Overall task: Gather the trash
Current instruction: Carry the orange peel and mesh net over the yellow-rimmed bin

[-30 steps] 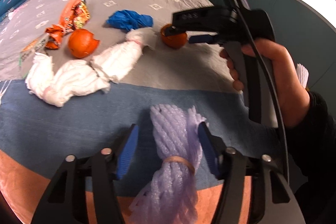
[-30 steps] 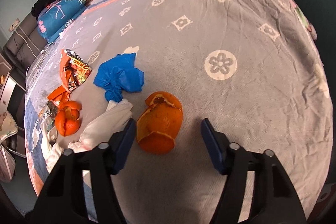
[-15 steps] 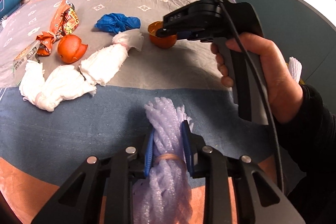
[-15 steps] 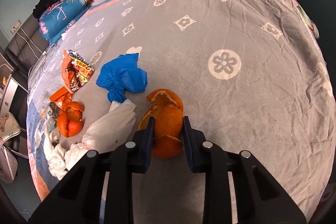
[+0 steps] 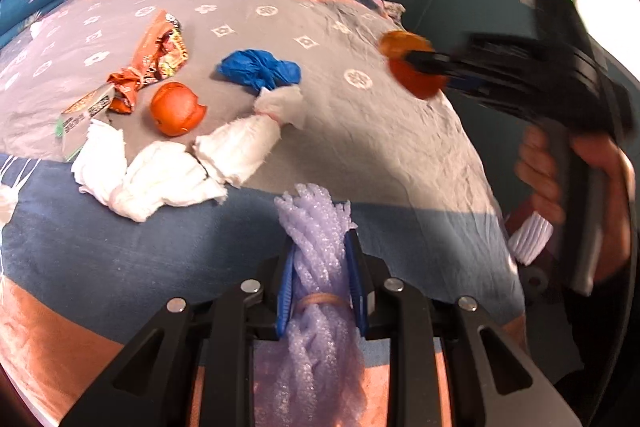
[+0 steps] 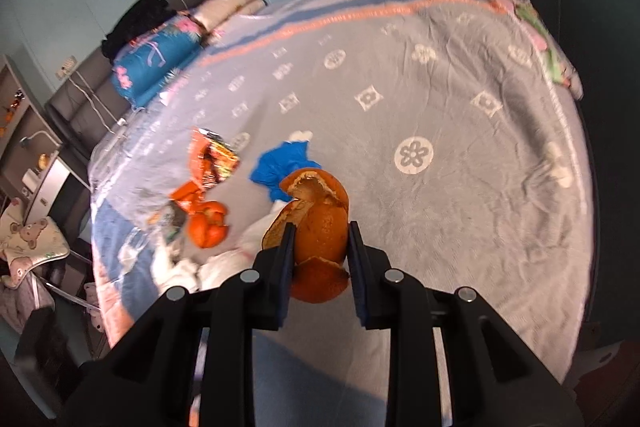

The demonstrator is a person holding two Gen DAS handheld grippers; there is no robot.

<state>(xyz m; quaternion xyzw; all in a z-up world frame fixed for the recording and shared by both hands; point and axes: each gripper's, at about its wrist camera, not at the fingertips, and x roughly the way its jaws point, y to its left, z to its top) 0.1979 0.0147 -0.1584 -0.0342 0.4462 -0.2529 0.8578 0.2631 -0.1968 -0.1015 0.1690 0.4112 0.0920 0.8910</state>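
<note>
My left gripper is shut on a purple foam net bound with a rubber band, held just above the bed. My right gripper is shut on an orange peel and holds it in the air over the bedspread; in the left wrist view that peel appears blurred at the right, gripped by the black tool in a person's hand. Left on the bed lie a second orange peel, a blue wad, white tissue bundles and an orange snack wrapper.
The grey patterned bedspread covers the bed, with pillows at its head. A small carton lies by the tissues. A white foam piece sits past the bed's right edge. Shelves and a chair stand to the left.
Both grippers closed from open, the left on the purple foam net, the right on the orange peel. The right gripper then rose with the peel off the bed; the left lifted slightly.
</note>
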